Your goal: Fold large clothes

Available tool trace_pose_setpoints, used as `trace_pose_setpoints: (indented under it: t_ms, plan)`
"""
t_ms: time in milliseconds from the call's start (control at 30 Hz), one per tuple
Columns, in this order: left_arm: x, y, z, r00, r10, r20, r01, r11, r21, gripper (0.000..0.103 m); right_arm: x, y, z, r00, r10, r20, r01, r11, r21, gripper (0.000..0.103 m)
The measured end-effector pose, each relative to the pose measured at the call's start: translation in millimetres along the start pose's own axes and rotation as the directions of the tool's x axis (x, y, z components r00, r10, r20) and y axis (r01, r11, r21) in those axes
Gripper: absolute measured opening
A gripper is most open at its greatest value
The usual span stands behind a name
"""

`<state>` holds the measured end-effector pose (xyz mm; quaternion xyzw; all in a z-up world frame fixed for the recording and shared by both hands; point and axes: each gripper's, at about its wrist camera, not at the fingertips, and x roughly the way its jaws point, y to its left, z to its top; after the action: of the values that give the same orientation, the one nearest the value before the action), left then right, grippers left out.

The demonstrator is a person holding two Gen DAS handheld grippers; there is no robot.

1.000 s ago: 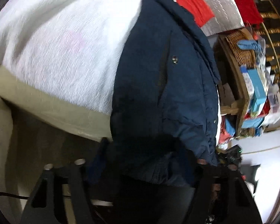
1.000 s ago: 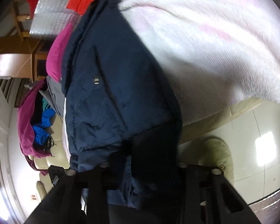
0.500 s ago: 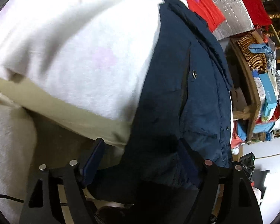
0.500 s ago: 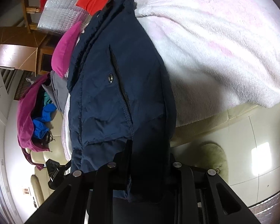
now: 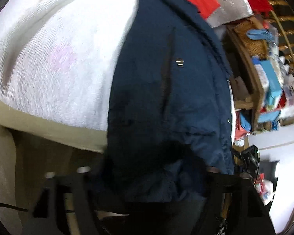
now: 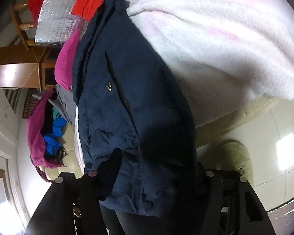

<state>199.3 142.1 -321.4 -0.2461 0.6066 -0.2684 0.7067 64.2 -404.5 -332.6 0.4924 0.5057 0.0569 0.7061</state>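
On the fluffy white blanket (image 5: 64,62) lies the navy padded jacket (image 5: 166,98); my left gripper (image 5: 147,178) and right gripper (image 6: 151,174) each pinch its hem.

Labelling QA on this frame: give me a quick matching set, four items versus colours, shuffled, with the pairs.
Items:
1. jacket
2. blanket
3. cushion
4. basket

Colours:
A. white with faint pink
B. brown wicker
C. navy blue
D. magenta

Pairs: 1-C, 2-A, 3-D, 4-B
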Motion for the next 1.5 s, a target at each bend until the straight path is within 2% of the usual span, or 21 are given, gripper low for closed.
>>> trace_pose_setpoints:
  t_ms: [33,67,100,133,200,267,367,433,533,567,600,633,800,933,1133,1300,1400,1433,1500]
  plan:
    - [0.2,1.1,1.8,1.000,-0.012,0.006,0.013,1.000,-0.012,0.076,1.6,0.8,-0.5,1.000,-0.013,0.001,0.013,1.000,-0.005,0.042]
    - [1.8,-2.5,4.4,1.000,-0.022,0.021,0.022,1.000,-0.010,0.075,3.0,2.3,-1.4,1.000,-0.023,-0.002,0.023,1.000,-0.015,0.031]
    - [-0.4,-4.4,4.2,0.999,-0.026,0.035,0.026,1.000,0.001,0.073,3.0,6.3,-2.7,0.999,-0.032,-0.002,0.032,0.999,-0.041,0.026]
    - [-3.3,-6.1,2.6,0.998,-0.033,0.045,0.032,0.999,0.018,0.057,-1.1,13.1,-5.0,0.999,-0.043,0.020,0.044,0.996,-0.074,0.021]
    - [-7.1,-14.5,-0.1,0.999,-0.014,0.051,0.011,0.998,0.069,0.038,-9.3,29.9,-9.2,0.996,-0.068,0.051,0.074,0.987,-0.145,0.018]
    - [-9.7,-24.8,1.1,0.997,0.029,0.069,-0.037,0.993,0.117,0.029,-21.0,49.5,-12.2,0.994,-0.064,0.093,0.084,0.971,-0.223,0.018]
    - [-16.7,-27.5,2.2,0.996,0.022,0.084,-0.033,0.991,0.128,0.027,-27.6,57.5,-8.7,0.994,-0.021,0.107,0.048,0.965,-0.258,0.018]
    - [-10.3,-24.2,5.6,0.997,0.042,0.062,-0.048,0.994,0.097,0.034,-14.8,47.2,-3.5,0.997,-0.066,0.047,0.074,0.975,-0.211,0.022]
    - [-6.9,-23.7,7.1,0.997,0.053,0.055,-0.058,0.994,0.097,0.033,-1.4,33.3,2.5,0.997,-0.079,0.015,0.081,0.985,-0.153,0.023]
    - [-10.9,-28.7,6.9,0.996,0.058,0.070,-0.066,0.991,0.119,0.031,-2.3,35.8,2.9,0.997,-0.074,0.036,0.079,0.982,-0.169,0.023]
    - [-13.1,-35.8,8.1,0.995,0.059,0.082,-0.070,0.987,0.142,0.024,-5.5,39.0,2.2,0.996,-0.069,0.051,0.077,0.980,-0.184,0.020]
    - [-20.9,-43.4,9.6,0.994,0.052,0.101,-0.069,0.983,0.171,0.022,-9.9,43.8,1.7,0.996,-0.062,0.063,0.073,0.977,-0.200,0.017]
    - [-58.7,-76.7,32.4,0.987,-0.024,0.159,-0.015,0.970,0.241,0.018,-46.1,91.5,13.4,0.986,0.038,0.160,0.011,0.954,-0.298,0.014]
    - [-79.2,-112.8,62.8,0.979,-0.043,0.200,-0.023,0.948,0.318,0.017,-61.9,131.1,39.8,0.968,0.058,0.242,0.035,0.932,-0.361,0.014]
    - [-89.8,-156.5,147.5,0.968,-0.038,0.250,-0.053,0.936,0.347,0.017,-64.1,185.7,107.1,0.936,0.093,0.340,0.046,0.924,-0.379,0.014]
    - [-71.2,-174.7,233.5,0.956,-0.004,0.292,-0.090,0.946,0.310,0.017,-49.7,227.8,179.0,0.903,0.087,0.422,0.086,0.924,-0.373,0.014]
    - [-52.3,-178.7,287.4,0.939,0.063,0.338,-0.161,0.949,0.272,0.016,-35.9,248.0,221.7,0.878,0.057,0.475,0.136,0.922,-0.362,0.014]
    - [-46.6,-179.0,299.3,0.938,0.066,0.340,-0.162,0.952,0.261,0.016,-28.4,253.2,240.2,0.869,0.051,0.492,0.144,0.925,-0.350,0.014]
    - [-27.3,-171.8,332.7,0.941,0.076,0.330,-0.155,0.963,0.219,0.016,-14.6,257.5,268.3,0.865,0.050,0.498,0.137,0.933,-0.332,0.014]
